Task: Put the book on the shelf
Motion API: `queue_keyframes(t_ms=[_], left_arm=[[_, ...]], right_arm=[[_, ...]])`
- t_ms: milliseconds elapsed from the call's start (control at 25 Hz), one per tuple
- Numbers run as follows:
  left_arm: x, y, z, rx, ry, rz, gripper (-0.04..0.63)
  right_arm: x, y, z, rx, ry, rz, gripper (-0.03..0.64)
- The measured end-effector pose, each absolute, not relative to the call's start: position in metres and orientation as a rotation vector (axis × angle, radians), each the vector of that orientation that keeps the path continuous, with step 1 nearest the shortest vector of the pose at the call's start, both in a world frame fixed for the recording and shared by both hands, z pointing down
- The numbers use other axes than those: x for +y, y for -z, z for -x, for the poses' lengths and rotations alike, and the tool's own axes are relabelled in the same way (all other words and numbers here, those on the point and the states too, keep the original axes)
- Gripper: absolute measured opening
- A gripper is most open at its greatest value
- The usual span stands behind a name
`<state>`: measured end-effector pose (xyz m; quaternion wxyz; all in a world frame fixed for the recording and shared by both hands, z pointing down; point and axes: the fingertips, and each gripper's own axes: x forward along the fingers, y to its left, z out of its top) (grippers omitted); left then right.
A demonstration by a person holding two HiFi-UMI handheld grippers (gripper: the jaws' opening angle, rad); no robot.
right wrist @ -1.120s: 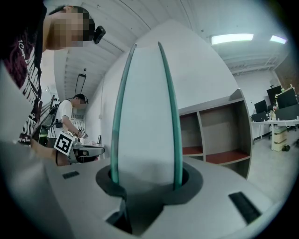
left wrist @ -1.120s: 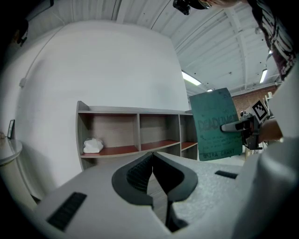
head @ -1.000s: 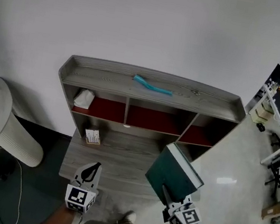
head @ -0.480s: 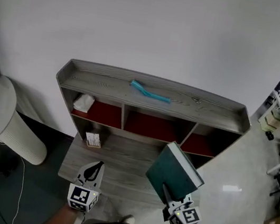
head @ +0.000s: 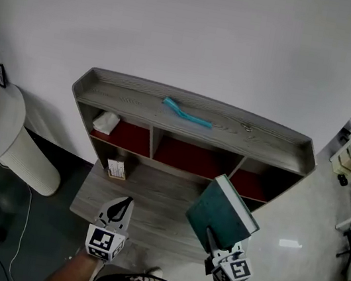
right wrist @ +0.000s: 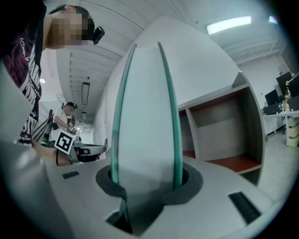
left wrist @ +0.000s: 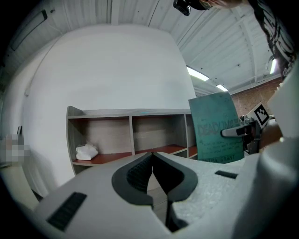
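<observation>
A teal hardcover book (head: 222, 212) stands tilted in my right gripper (head: 211, 233), which is shut on its lower end. In the right gripper view its white page edge (right wrist: 145, 116) rises between the jaws, both covers pinched. It hangs in front of the grey shelf unit (head: 122, 97), above the lower board's right part. My left gripper (head: 126, 200) is shut on nothing, held over the board's front left. In the left gripper view the jaws meet (left wrist: 153, 155); the book (left wrist: 217, 126) shows at the right and the shelf's compartments (left wrist: 126, 114) lie ahead.
The shelf has three red-floored compartments. A white crumpled cloth (head: 105, 122) lies in the left one, a teal strip (head: 187, 113) on the top board, a small box (head: 116, 170) on the lower board. A white ribbed cylinder (head: 6, 147) stands at the left.
Both grippers have drifted slightly towards the shelf with the person. The book stays in the right grip at the same tilt. The left jaws remain shut.
</observation>
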<state>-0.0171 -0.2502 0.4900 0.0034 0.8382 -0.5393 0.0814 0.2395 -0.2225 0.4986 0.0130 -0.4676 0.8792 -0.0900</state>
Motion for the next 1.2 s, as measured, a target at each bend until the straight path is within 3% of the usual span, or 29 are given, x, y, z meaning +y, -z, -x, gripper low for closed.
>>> queue_keyframes(t_ms=[720, 1200], left_arm=[[-0.208, -0.502, 0.043, -1.726, -0.306, -2.567, 0.008], [-0.243, -0.497, 0.063, -1.734, -0.269, -2.578, 0.008]], right_arm=[[-0.201, -0.503, -0.226, 2.685, 0.322, 1.407, 0.163], [-0.23, -0.503, -0.207, 2.699, 0.318, 1.414, 0.163]])
